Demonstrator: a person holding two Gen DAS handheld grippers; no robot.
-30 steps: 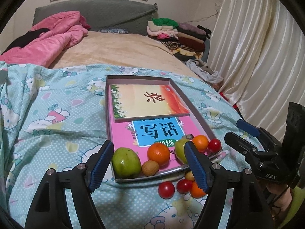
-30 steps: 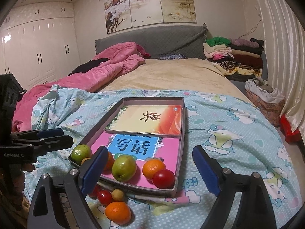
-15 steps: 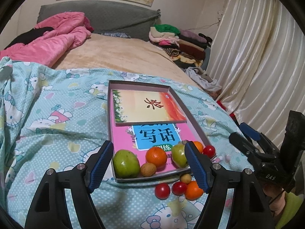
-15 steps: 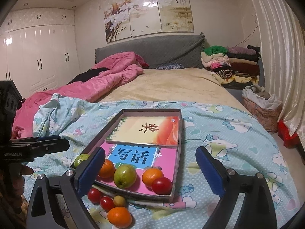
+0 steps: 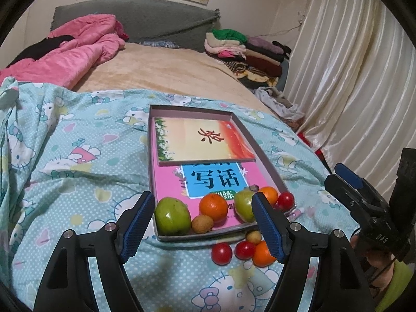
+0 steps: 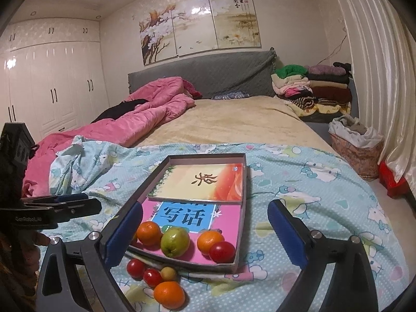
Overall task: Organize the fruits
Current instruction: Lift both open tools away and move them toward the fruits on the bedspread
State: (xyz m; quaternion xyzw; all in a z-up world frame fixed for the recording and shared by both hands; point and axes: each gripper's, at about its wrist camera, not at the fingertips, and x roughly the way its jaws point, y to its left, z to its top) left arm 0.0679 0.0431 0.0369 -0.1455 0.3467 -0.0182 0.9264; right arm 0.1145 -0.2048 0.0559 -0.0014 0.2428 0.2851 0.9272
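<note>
A shallow grey tray [image 5: 270, 166] [image 6: 240, 234] lies on the quilt with two books in it. At its near end sit two green fruits [image 5: 171, 217] [image 6: 174, 241], two oranges [image 5: 213, 207] [image 6: 210, 241], a longan [image 5: 202, 224] and a red tomato [image 5: 285, 200] [image 6: 222, 251]. On the quilt just in front lie two tomatoes [image 5: 221, 253] [image 6: 135, 267], a longan [image 5: 253, 237] and an orange [image 5: 262, 254] [image 6: 169, 294]. My left gripper [image 5: 202, 195] [image 6: 91, 201] hovers open before the tray, holding nothing. My right gripper [image 6: 205, 205] [image 5: 334, 174] stands wide open and empty to its right.
A blue cartoon-print quilt [image 5: 78, 182] covers the near half of the bed. A pink duvet [image 6: 145, 119] is bunched at the far left, and folded clothes [image 6: 312, 85] are stacked at the far right. Curtains [image 5: 351, 78] and a bag [image 6: 356, 150] stand beside the bed.
The right gripper's jaws have spread wider and its view has tipped up a little. The left gripper has barely shifted. No fruit has moved.
</note>
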